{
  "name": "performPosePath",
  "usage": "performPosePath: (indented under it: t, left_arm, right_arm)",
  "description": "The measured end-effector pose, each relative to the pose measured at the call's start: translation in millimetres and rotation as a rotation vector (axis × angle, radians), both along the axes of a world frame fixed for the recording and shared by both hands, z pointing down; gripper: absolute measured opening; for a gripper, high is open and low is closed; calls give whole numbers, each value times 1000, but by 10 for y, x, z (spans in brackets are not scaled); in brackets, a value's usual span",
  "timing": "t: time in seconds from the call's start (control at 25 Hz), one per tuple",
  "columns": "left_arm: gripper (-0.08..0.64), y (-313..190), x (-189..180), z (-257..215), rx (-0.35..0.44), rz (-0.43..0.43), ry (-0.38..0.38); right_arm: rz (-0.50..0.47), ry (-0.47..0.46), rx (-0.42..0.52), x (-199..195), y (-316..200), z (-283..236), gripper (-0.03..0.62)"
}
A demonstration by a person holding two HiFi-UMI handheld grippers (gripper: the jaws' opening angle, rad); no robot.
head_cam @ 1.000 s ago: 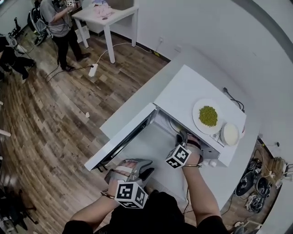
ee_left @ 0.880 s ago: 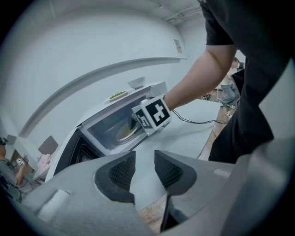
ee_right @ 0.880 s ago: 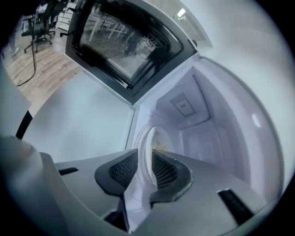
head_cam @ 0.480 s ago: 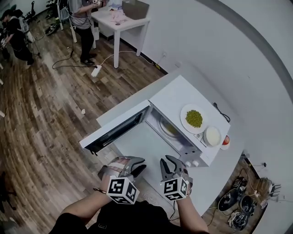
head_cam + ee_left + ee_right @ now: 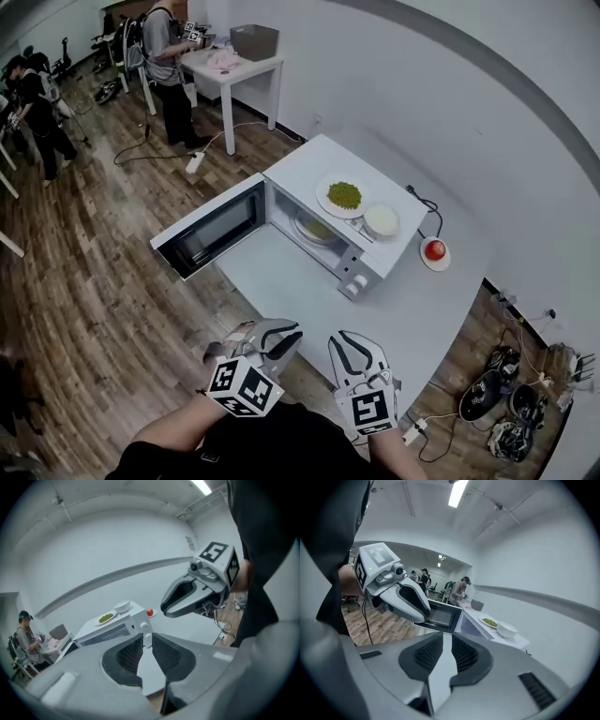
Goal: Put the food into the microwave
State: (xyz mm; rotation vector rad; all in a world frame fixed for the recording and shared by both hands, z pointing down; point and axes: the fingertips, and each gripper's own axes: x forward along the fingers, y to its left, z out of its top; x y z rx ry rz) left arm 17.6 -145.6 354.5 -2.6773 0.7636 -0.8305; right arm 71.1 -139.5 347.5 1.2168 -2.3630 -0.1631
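Note:
The white microwave [image 5: 375,258] stands on the counter with its door [image 5: 211,232] swung open to the left. A plate of yellowish food [image 5: 314,228] lies inside it. On its top sit a plate of green food [image 5: 344,196] and a white bowl [image 5: 382,219]. My left gripper [image 5: 284,336] and right gripper [image 5: 354,349] hover side by side at the counter's near edge, well short of the microwave. Both have just been closing. A narrow gap still shows between each pair of pads, with nothing in it, in the left gripper view [image 5: 146,639] and the right gripper view [image 5: 446,641].
A red fruit on a small dish [image 5: 434,250] sits right of the microwave, beside a black cable [image 5: 422,202]. Beyond the counter are wooden floor, a white table [image 5: 234,64] with a grey box, and people standing at the far left [image 5: 169,56]. Cables and gear lie on the floor at the right [image 5: 506,412].
My right gripper has come out of the microwave opening and back toward me, leaving the plate inside. The left gripper has drawn back too. Both pairs of jaws look narrower.

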Motion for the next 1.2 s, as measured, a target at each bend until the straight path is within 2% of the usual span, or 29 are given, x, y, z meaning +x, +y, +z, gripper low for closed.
performPosePath:
  t: [0.08, 0.2, 0.28, 0.44, 0.56, 0.84, 1.0, 1.2]
  left_arm:
    - [63, 242, 167, -41, -60, -16, 83]
    - [57, 476, 328, -48, -186, -69, 226]
    - [55, 617, 435, -127, -233, -84, 311]
    - [51, 916, 600, -332, -185, -37, 325]
    - [46, 1076, 654, -477, -186, 8, 381]
    - [41, 1082, 751, -585, -203, 94, 423]
    - [41, 1007, 745, -739, -167, 119, 440]
    - [37, 910, 697, -778, -167, 113, 466]
  right_arm:
    - [-12, -67, 8, 101, 325, -72, 64]
    - [-11, -286, -34, 254, 732, -178, 50]
    - [-3, -408, -69, 364, 951, -237, 31]
    - [52, -525, -77, 551, 1276, -338, 21]
    - [101, -593, -45, 652, 1411, -447, 16]
    - [204, -680, 34, 926, 1380, -650, 15]
    - [215, -664, 54, 896, 1305, -684, 14]
    - [209, -636, 52, 856, 1219, -693, 14]
